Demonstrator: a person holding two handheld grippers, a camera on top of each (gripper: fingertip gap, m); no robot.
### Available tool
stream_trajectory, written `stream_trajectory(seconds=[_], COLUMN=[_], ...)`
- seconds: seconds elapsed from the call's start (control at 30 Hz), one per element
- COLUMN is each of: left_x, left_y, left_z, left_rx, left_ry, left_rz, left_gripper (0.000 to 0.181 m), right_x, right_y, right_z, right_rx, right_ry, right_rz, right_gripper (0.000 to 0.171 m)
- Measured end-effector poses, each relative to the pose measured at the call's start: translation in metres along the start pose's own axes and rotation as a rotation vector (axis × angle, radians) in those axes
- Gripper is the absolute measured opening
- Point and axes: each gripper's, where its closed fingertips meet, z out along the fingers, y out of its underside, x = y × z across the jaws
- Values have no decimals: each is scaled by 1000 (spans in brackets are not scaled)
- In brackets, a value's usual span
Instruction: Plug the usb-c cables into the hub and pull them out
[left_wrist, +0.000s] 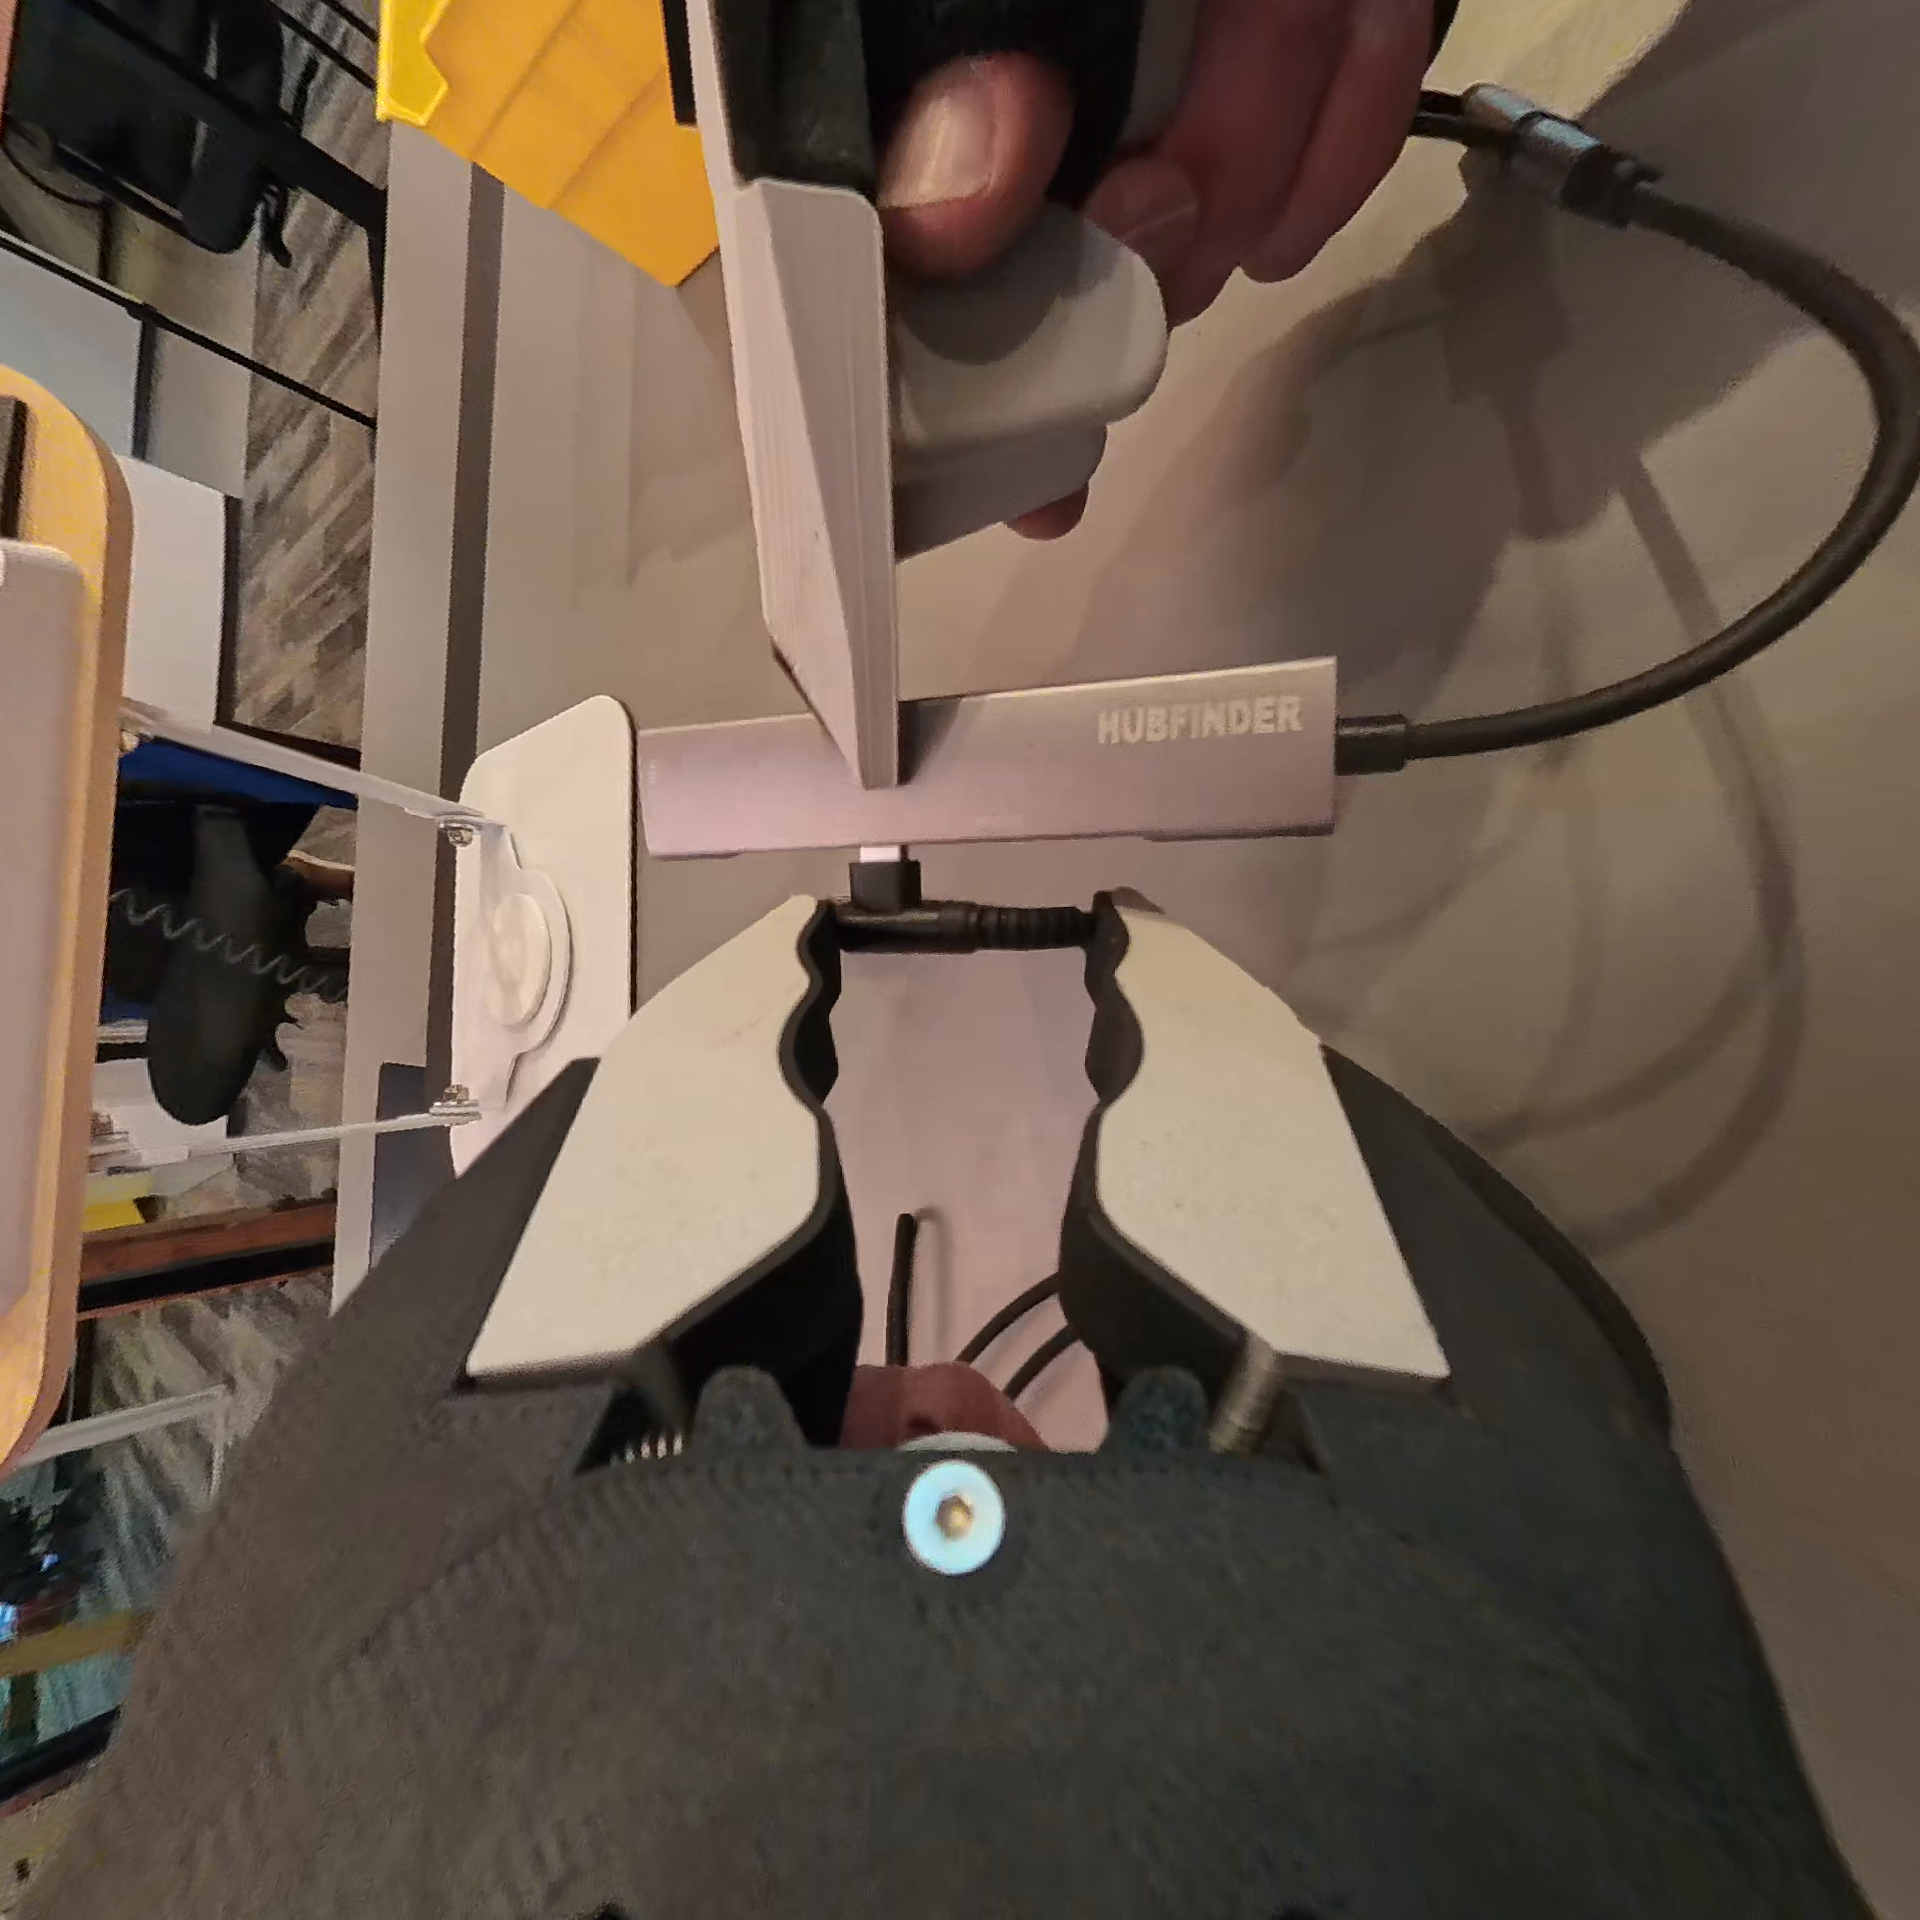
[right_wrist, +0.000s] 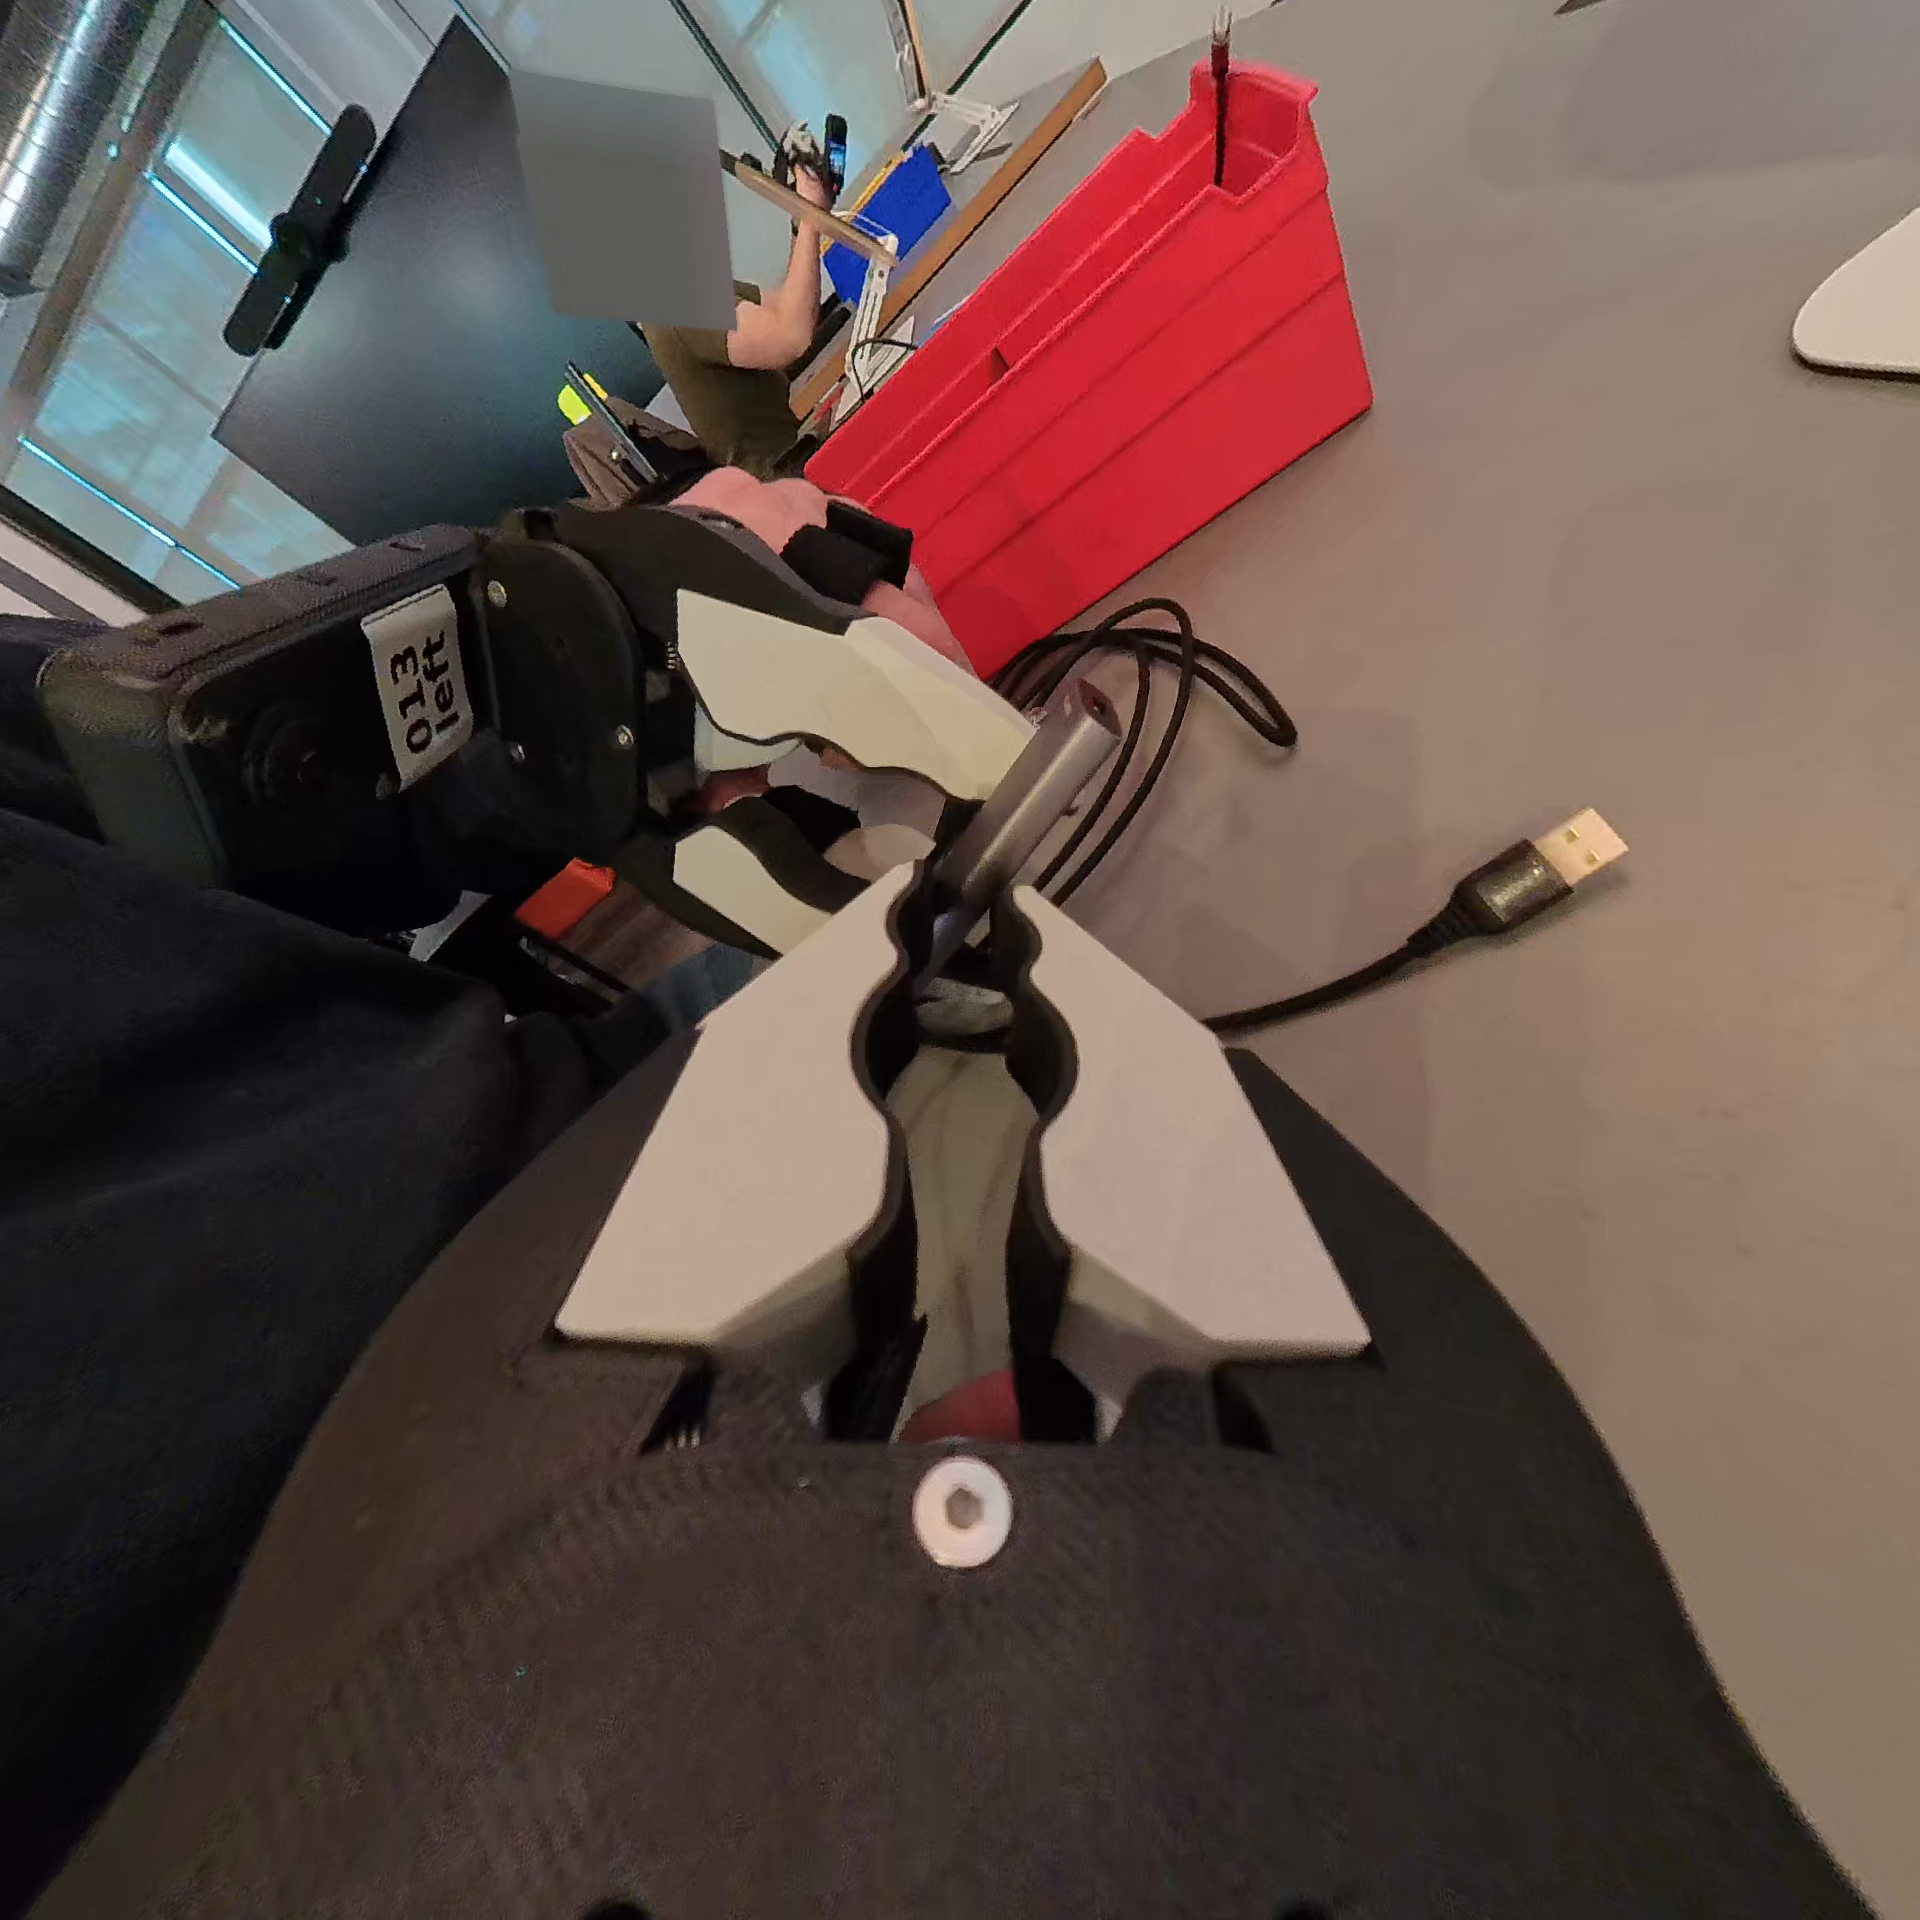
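Note:
A grey USB hub (left_wrist: 1091, 769) is held level above the grey table (left_wrist: 1558, 1039). My right gripper (left_wrist: 878, 764) comes down from above and is shut on the hub's middle; the hub also shows end-on between its tips in the right wrist view (right_wrist: 1049, 790). My left gripper (left_wrist: 966, 920) is shut on a black right-angle USB-C plug (left_wrist: 883, 883), held lengthwise between the tips. The plug's metal tip meets the hub's near edge; how deep it sits I cannot tell. The hub's own black cable (left_wrist: 1714, 582) loops off to the right.
A red bin (right_wrist: 1122, 364) stands on the table beyond the hub, with a coil of black cable (right_wrist: 1164, 675) and a loose USB-A plug (right_wrist: 1548, 862) near it. A yellow bin (left_wrist: 561, 114) and a white stand base (left_wrist: 561, 883) sit by the table edge. A person sits in the background. The tips of both grippers are at nearly the same place.

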Motion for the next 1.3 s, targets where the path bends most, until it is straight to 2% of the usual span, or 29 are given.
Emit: stream_trajectory(seconds=[0.2,0.4,0.53,0.63,0.77,0.9,1.13,1.3], left_x=[-2,-12,-21,-21,-18,-26,-35,-30], left_y=[-1,-14,-13,-11,-20,-27,-42,-46], left_z=[5,-2,-11,-16,-29,-37,-48,-45], left_rx=[-27,26,54,97,295,443,694,743], left_ry=[-42,-69,-95,-81,86,199,429,509], left_rz=[18,-44,-140,-227,-545,-752,-1008,-1090], left_gripper=[44,49,53,48,28,15,13,8], right_x=[3,-6,-11,-13,-21,-25,-30,-30], right_y=[-2,-15,-21,-23,-28,-30,-30,-32], right_z=[2,-8,-11,-14,-17,-19,-21,-19], right_rx=[7,69,113,134,160,176,207,227], right_ry=[40,23,26,23,-7,-35,-113,-128], right_rz=[-19,-63,-97,-111,-134,-128,-67,-55], right_gripper=[7,6,5,6,6,5,5,5])
